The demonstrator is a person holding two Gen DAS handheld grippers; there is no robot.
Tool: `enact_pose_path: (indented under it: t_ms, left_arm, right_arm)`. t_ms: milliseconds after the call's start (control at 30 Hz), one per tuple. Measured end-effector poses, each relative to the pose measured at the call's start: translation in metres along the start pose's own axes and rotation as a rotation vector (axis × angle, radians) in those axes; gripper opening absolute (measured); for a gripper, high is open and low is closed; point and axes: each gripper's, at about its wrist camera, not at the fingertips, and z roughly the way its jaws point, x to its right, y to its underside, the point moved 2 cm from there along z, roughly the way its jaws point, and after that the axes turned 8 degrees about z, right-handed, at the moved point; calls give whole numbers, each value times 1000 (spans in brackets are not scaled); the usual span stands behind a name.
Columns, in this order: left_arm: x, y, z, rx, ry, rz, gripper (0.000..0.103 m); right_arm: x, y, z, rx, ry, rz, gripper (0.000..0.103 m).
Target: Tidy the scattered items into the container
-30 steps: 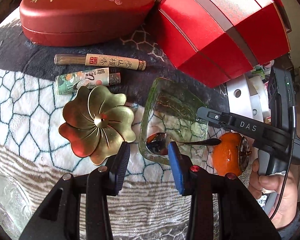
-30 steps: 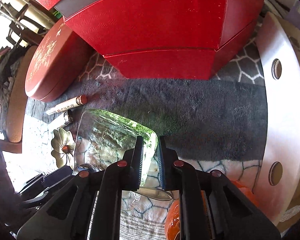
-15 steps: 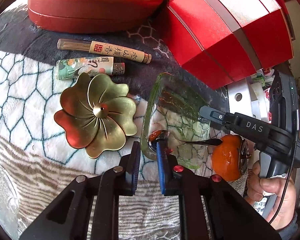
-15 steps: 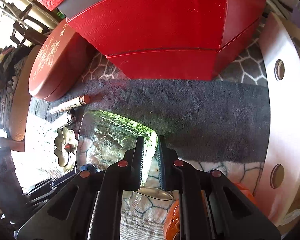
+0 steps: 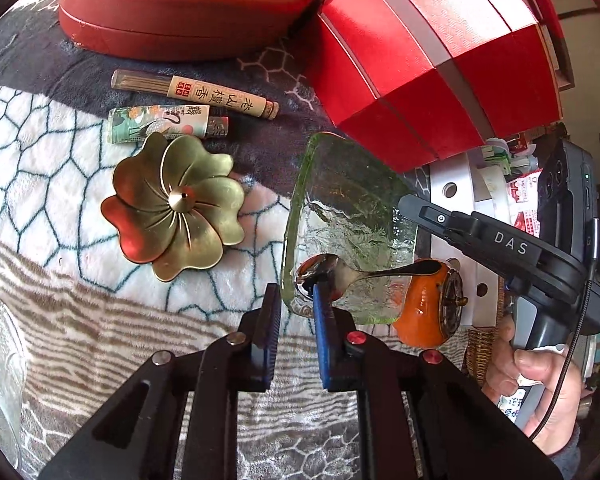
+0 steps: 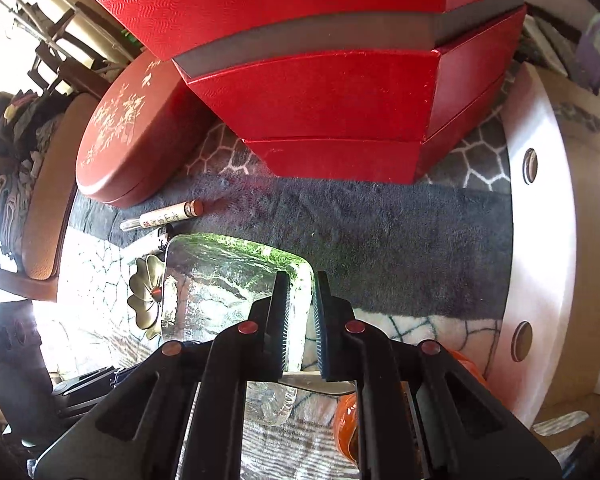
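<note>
Both grippers, left and right, pinched opposite rims of the glass dish.
Nearly closed jaws kept it level, probably so the spoon, lower centre, stayed inside.

Daylight fills both views, coming from the left side of the right wrist view, where the far left blows out to white. The glass tray catches bright glare and green reflections; the spoon and brass flower dish shine with red-tinted highlights. The red box looks saturated but sharp. Both pictures bend strongly at the edges, with black rounded corners. Close-up tongs appear dark and slightly soft; shadows are faint.
</note>
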Motion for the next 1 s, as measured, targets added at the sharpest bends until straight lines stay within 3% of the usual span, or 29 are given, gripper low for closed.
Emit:
enact_pose_path:
  t_ms: [167, 200, 233, 267, 367, 533, 700, 800, 833, 900, 1000]
  left_arm:
    - [24, -5, -13, 10, 34, 24, 15]
    - [32, -6, -14, 14, 45, 31, 15]
    - [40, -8, -15, 19, 65, 40, 14]
    - [50, -10, -16, 22, 83, 55, 5]
    - [69, -13, -14, 22, 6, 93, 4]
    - [39, -13, -10, 42, -74, 36, 4]
    - [13, -6, 1, -1, -72, -18, 5]
    - [10, -3, 13, -26, -53, -35, 7]
    - [10, -3, 17, -33, -48, -39, 8]
    - [8, -2, 27, -56, -44, -61, 14]
    - [3, -1, 39, -68, -7, -115, 30]
  right_arm:
    - [6, -1, -27, 20, -13, 2, 7]
    - [7, -2, -34, 23, -26, 0, 1]
    - [6, -1, -40, 16, -79, 4, 1]
    - [5, -1, -46, 13, -101, 9, 1]
    - [2, -2, -42, 4, 42, -24, 1]
    - [8, 9, -24, -14, 35, -24, 1]
    - [31, 4, -22, 20, 42, 54, 19]
    - [50, -7, -22, 23, 13, 139, 24]
    - [55, -11, -20, 21, 9, 170, 34]
    - [64, -17, -17, 31, -38, 238, 42]
    - [75, -23, -5, 44, -86, 352, 43]
